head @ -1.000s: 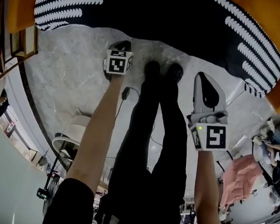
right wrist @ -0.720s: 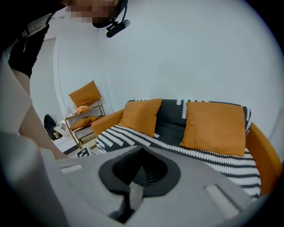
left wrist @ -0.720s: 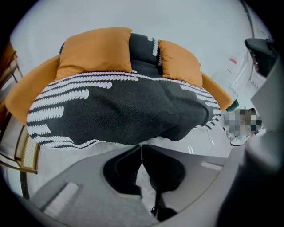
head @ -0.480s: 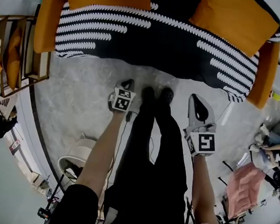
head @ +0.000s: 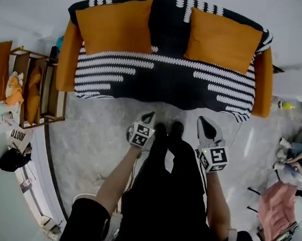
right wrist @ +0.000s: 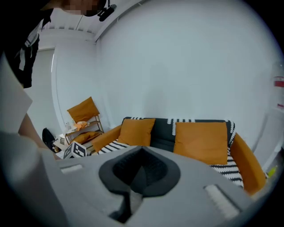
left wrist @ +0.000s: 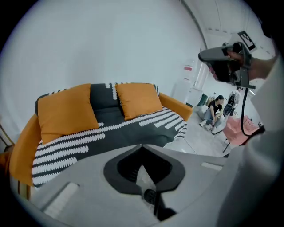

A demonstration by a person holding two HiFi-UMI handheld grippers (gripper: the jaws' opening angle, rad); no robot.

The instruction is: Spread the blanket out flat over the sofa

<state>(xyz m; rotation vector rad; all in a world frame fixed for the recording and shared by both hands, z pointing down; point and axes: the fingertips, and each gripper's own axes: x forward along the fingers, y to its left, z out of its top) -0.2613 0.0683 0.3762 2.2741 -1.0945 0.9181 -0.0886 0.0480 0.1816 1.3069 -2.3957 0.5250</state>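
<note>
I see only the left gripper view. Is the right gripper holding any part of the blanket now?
Observer: No. The right gripper is shut and empty; the blanket lies on the sofa.
Operator: Is the front edge of the blanket hanging?
Observer: Yes, in the head view it hangs over the sofa's front along the whole width.
Operator: What stands beside the sofa?
Observer: A wooden rack with an orange cushion, at the head view's left.

Right gripper [right wrist: 141, 150], jaws together — beyond, striped blanket [right wrist: 163, 133] over orange sofa [right wrist: 246, 166].
</note>
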